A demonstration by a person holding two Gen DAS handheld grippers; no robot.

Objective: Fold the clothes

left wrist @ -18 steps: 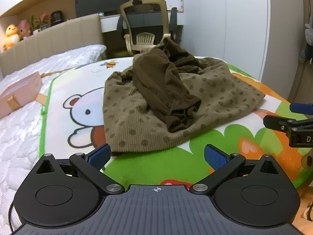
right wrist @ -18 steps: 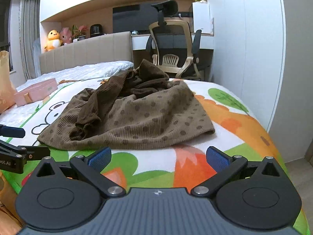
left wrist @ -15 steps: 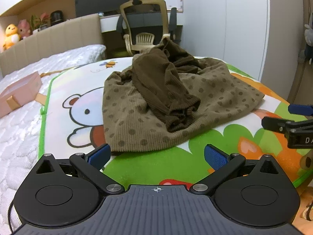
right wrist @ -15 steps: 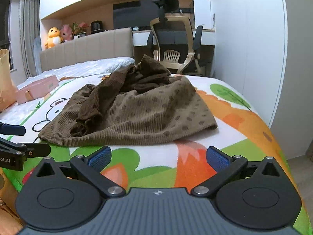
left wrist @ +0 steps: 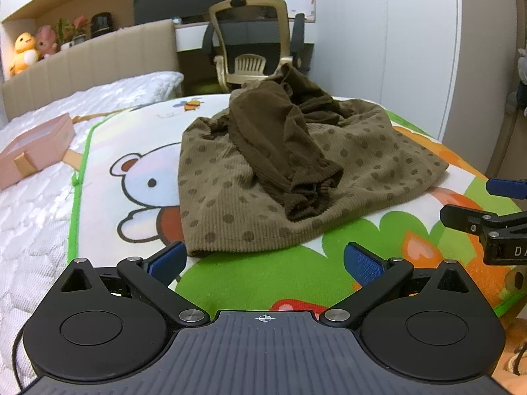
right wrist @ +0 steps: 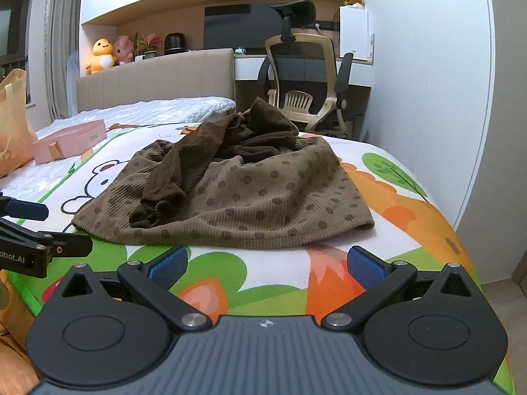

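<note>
A brown corduroy garment with dark polka dots lies crumpled on a cartoon play mat on the bed; a plain dark brown sleeve is flopped across its top. It also shows in the right wrist view. My left gripper is open and empty, just short of the garment's near hem at its left corner. My right gripper is open and empty, just short of the hem toward its right side. Each gripper shows at the edge of the other's view.
A pink box lies on the white quilt to the left. An orange bag stands at far left. An office chair and desk stand behind the bed. A white wardrobe runs along the right.
Both grippers have moved slightly forward toward the garment's near hem; the right wrist view has dipped lower. The garment has not moved.
</note>
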